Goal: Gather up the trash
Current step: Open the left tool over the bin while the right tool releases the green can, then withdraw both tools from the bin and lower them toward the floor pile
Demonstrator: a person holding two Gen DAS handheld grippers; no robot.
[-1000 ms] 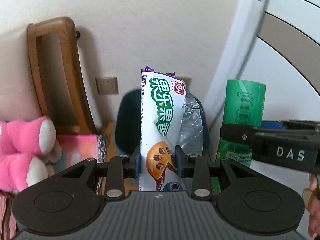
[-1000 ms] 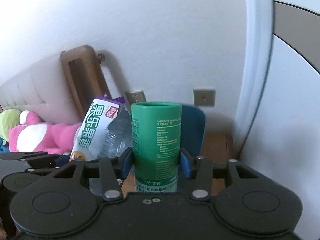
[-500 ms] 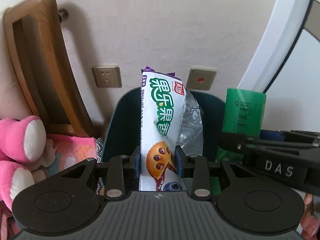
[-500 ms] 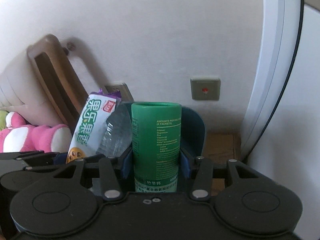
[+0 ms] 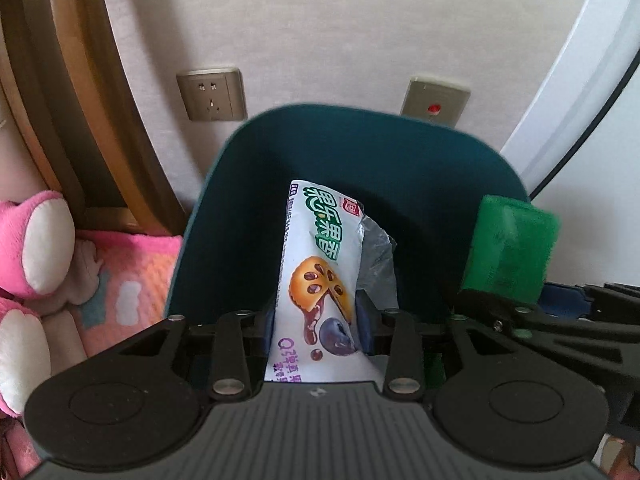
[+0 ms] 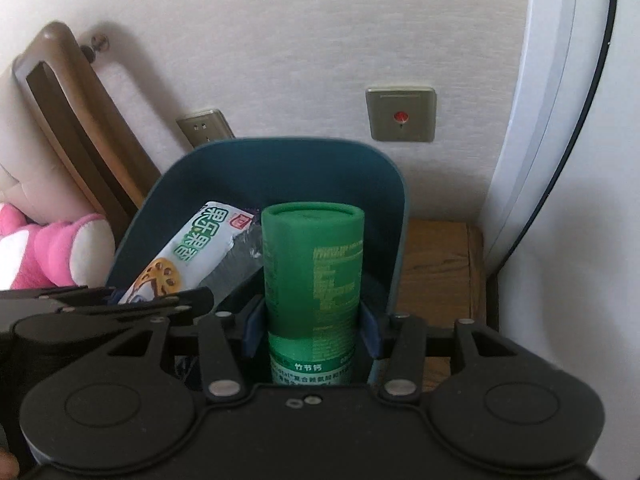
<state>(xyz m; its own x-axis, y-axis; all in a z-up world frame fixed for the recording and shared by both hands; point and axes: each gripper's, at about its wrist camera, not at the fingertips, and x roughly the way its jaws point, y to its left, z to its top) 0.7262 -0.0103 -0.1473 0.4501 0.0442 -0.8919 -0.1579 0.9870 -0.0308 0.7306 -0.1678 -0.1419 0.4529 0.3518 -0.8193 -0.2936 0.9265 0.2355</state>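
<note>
My left gripper (image 5: 316, 316) is shut on a white snack wrapper (image 5: 320, 264) with green lettering and a silver crumpled inside. It holds the wrapper over the mouth of a dark teal trash bin (image 5: 360, 148). My right gripper (image 6: 310, 328) is shut on an upright green cardboard tube (image 6: 314, 276), also over the bin (image 6: 280, 168). The tube shows at the right of the left wrist view (image 5: 508, 248). The wrapper shows at the left of the right wrist view (image 6: 192, 248).
The bin stands against a white wall with a power socket (image 5: 212, 94) and a red-light switch plate (image 6: 400, 114). A wooden headboard (image 5: 52, 92) and a pink plush toy (image 5: 36, 248) are on the left. A wooden nightstand (image 6: 436, 264) is on the right.
Both grippers have tilted down and moved closer to the bin, so its open mouth now fills the middle of both views. Both still hold their items.
</note>
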